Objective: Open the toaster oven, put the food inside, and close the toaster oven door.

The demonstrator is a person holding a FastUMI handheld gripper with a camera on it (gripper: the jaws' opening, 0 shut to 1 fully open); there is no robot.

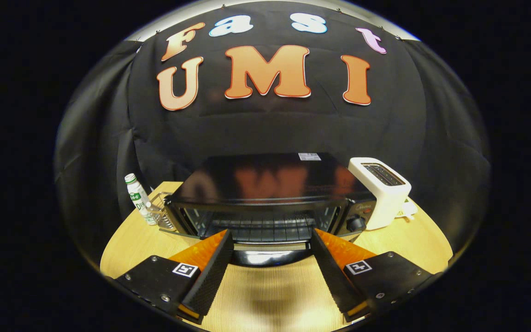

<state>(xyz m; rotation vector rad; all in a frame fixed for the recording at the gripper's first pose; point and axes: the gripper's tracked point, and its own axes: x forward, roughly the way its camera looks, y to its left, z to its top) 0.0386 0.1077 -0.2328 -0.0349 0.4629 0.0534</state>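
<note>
The toaster oven [265, 207] sits on the table [265, 295], and its door [268, 256] looks folded down already. The gripper [272, 240] is spread wide and holds nothing. Putting food inside and closing the door are left.

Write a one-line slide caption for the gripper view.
Open gripper faces the black toaster oven on the wooden table, white pop-up toaster and green-labelled white bottle flanking it.

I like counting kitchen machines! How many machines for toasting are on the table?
2: the black toaster oven just ahead of the open gripper, and the white toaster touching its knob side.
</note>
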